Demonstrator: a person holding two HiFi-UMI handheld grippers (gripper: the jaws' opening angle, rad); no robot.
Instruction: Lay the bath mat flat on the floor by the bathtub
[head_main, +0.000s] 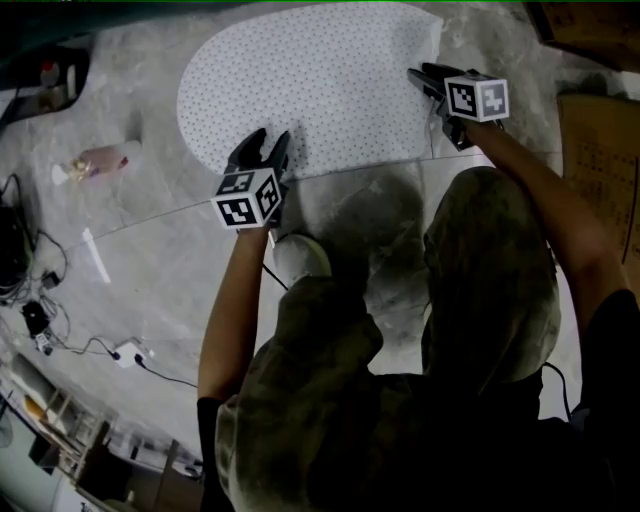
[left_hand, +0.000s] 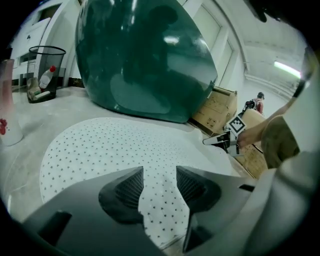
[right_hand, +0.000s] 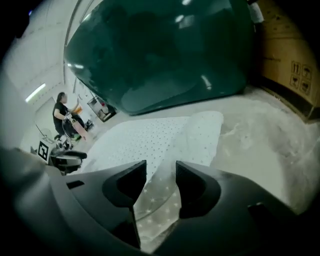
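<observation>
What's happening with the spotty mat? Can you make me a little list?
Mat: white spotted bath mat, spread out on the floor
Next to it: dark green bathtub
Left tongs: open, over the mat's near edge
Right tongs: open, over the mat's near right corner
Flat yet: mostly; a strip along the right edge looks folded over

Olive camouflage trousers (head_main: 490, 270), black short sleeves (head_main: 210, 440), black left gripper (head_main: 270, 140) and right gripper (head_main: 418, 75), white marker cubes (head_main: 248, 198), ribbed fingers (left_hand: 127, 187)
</observation>
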